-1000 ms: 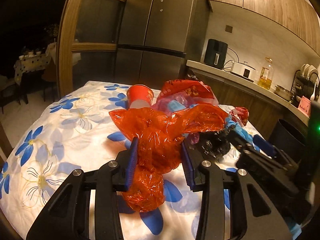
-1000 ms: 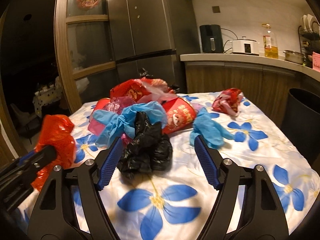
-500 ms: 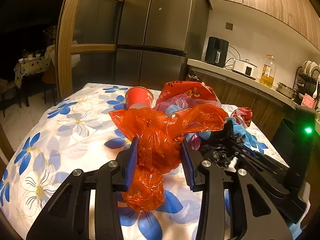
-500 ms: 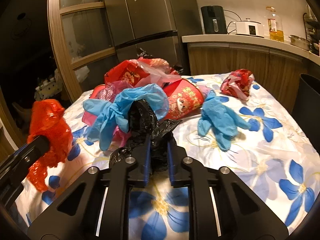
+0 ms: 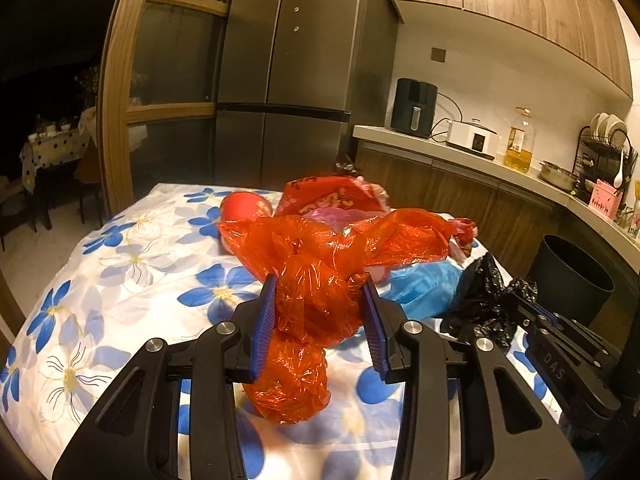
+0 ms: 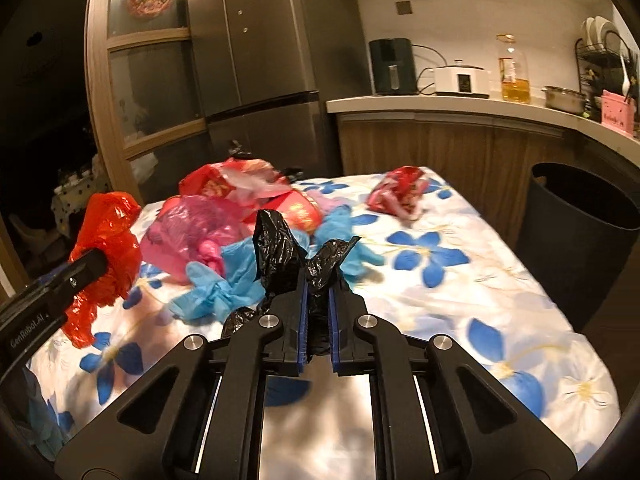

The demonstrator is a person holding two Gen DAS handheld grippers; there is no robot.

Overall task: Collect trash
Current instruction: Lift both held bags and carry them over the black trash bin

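The right gripper [image 6: 317,312] is squeezing the crumpled black plastic bag [image 6: 298,264] nearly closed, the left gripper [image 5: 318,328] is holding the crinkled orange-red plastic bag [image 5: 316,292] between wider jaws, and both should be carrying high over the dark round bin [image 6: 580,216].

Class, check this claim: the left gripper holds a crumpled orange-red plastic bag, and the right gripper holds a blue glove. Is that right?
Not quite. The right gripper is shut on a black plastic bag, as the right wrist view shows; the blue glove lies on the table. The left gripper does hold the orange-red plastic bag.
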